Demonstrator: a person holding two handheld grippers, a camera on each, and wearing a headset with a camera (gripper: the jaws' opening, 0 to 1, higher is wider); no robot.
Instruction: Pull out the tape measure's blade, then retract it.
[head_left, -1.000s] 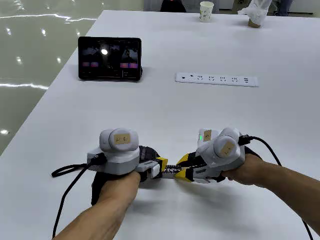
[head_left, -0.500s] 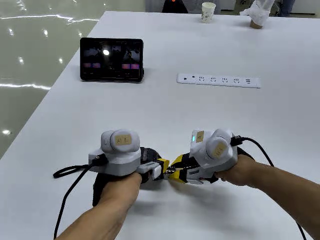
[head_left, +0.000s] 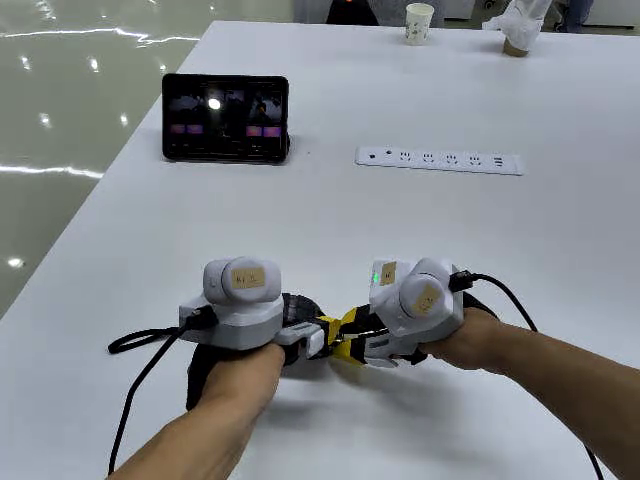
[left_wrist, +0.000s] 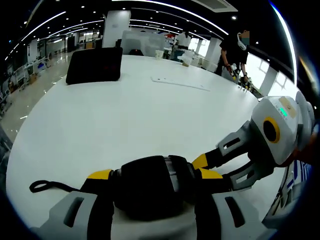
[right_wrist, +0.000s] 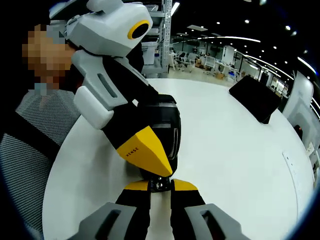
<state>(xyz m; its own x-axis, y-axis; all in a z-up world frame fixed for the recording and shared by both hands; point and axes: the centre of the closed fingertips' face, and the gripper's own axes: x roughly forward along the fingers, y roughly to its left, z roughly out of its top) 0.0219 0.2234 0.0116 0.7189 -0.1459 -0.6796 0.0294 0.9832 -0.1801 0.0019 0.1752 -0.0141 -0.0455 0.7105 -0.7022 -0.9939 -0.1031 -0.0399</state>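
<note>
Head view: tape measure (head_left: 298, 308) low at the bench (head_left: 330, 220) front, left claw (head_left: 318, 336) meeting right claw (head_left: 352, 340).
Left gripper view: 2 jaws clamped on its body, steadying it.
Right gripper view: jaws almost closed, pinching the blade tip (right_wrist: 160, 185), probably to control the blade's travel.

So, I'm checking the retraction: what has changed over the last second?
The right gripper, shut on the blade end, has moved in toward the tape measure held in the left gripper; the stretch of blade between them is gone. The left gripper, tablet and power strip stayed put.
</note>
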